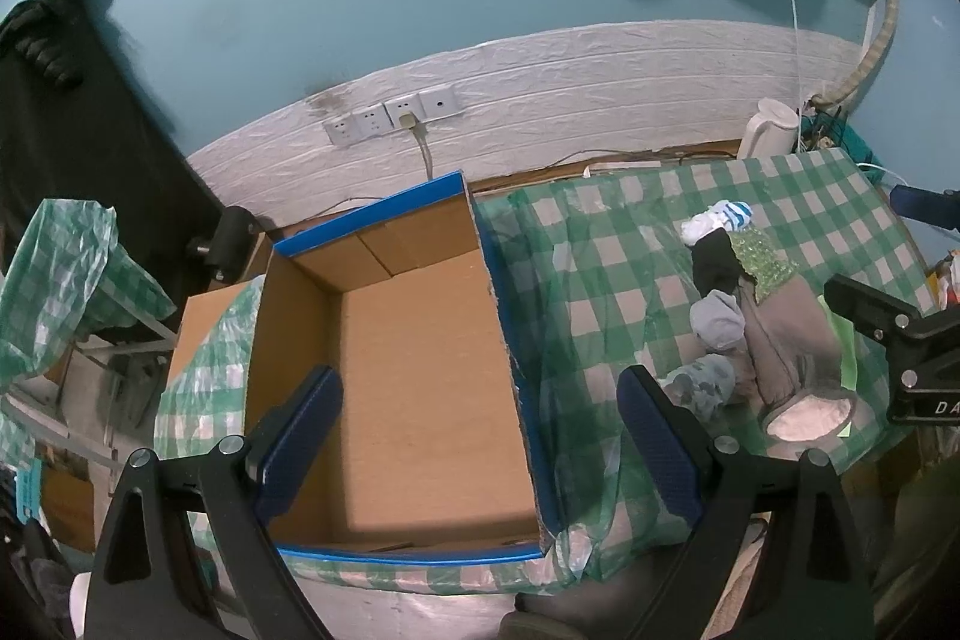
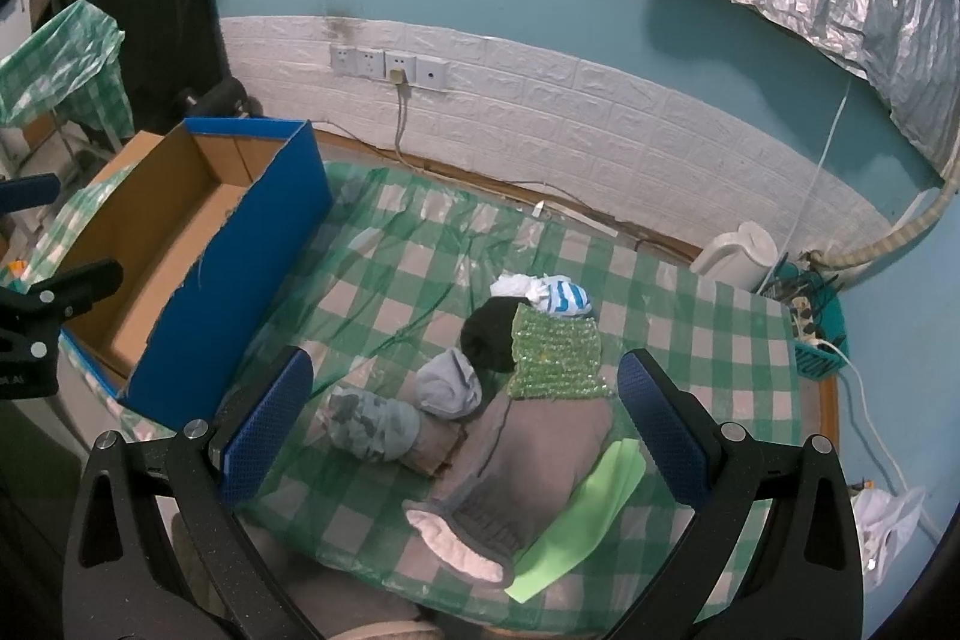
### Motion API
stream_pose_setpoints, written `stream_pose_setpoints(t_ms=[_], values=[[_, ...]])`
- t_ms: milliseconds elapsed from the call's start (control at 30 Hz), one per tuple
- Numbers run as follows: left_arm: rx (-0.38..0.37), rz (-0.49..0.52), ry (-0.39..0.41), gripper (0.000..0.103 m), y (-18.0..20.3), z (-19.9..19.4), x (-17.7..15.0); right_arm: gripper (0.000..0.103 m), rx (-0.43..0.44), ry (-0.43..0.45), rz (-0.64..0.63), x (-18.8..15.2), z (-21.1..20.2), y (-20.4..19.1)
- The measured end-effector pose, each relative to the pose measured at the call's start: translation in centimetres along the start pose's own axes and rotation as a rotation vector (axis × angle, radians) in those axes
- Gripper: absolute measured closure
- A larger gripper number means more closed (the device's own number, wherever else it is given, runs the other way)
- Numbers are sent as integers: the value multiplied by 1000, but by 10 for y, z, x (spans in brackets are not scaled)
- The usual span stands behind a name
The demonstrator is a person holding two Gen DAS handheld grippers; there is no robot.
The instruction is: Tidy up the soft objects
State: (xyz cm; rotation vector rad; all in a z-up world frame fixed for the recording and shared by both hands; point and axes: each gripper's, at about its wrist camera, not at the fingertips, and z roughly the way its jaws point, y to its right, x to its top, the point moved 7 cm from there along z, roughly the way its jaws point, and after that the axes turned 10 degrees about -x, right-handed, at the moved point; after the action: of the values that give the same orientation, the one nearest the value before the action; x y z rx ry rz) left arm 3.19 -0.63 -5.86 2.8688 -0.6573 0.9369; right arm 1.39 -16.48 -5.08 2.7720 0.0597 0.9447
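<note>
In the left wrist view, the left gripper (image 1: pixel 480 436) is seen spread wide and empty above the one cardboard box (image 1: pixel 408 376), whose floor is bare, while the heap of soft things (image 1: pixel 744 316) lies well off to its right on the checked cloth (image 1: pixel 600 280), its long axis running from near to far. In the right wrist view, the right gripper (image 2: pixel 465 424) is likewise held wide and empty, directly over that heap and so judged the nearer. Seven items can be counted there: a grey sleeve-like piece (image 2: pixel 528 460), a green sheet (image 2: pixel 588 508), a sequinned green cloth (image 2: pixel 555 355), a black bundle (image 2: pixel 489 334), a pale grey roll (image 2: pixel 447 385), a patterned roll (image 2: pixel 372 424) and a blue-striped white bundle (image 2: pixel 555 295).
</note>
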Motion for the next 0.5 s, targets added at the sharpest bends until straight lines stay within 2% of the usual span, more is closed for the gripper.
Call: stream_pose_setpoints(t_ms=[500], values=[[-8, 1, -5, 9, 2, 0, 0, 2, 1, -1, 0, 0, 0, 0]])
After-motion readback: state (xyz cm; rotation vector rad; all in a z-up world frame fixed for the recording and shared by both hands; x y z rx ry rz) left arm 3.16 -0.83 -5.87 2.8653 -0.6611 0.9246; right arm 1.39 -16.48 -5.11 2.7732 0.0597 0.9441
